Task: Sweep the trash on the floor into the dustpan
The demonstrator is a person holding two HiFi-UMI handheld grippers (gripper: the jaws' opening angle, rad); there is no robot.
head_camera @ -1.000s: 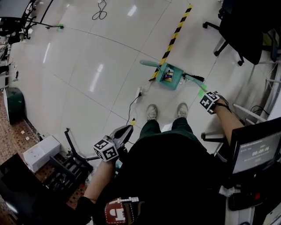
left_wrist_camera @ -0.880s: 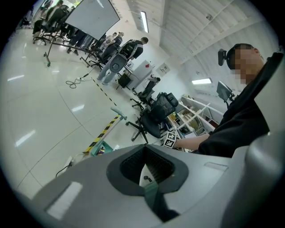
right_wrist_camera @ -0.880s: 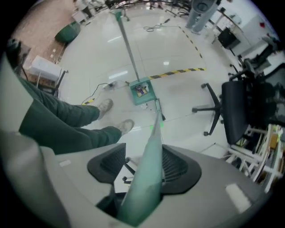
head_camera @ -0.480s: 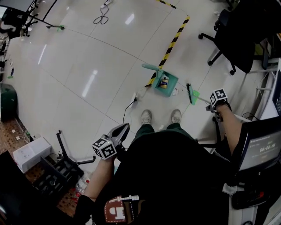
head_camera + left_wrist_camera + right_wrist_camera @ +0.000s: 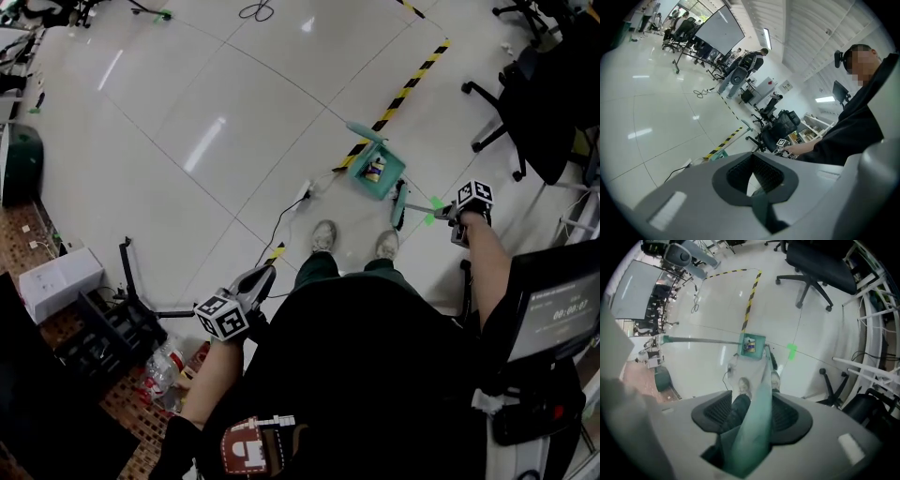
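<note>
**Head view first — the broom sits just short of the dustpan**

Head view: the right claw (image 5: 450,217) pinches the broom (image 5: 401,212). The broom's handle runs leftward from the claw to the bristles, which sit just beside the dustpan (image 5: 380,174) on our near side. A yellow piece of trash (image 5: 375,170) lies inside the dustpan. The left claw (image 5: 262,277) hangs by our hip, well apart from all of it.

Left gripper view: the jaws are pressed together on nothing.

Right gripper view: the jaws clamp the green handle, and its long axis points straight at the dustpan. We judge that a short push away from our shoes (image 5: 743,385) would finish the sweep — any loose trash is too small to make out.
</note>
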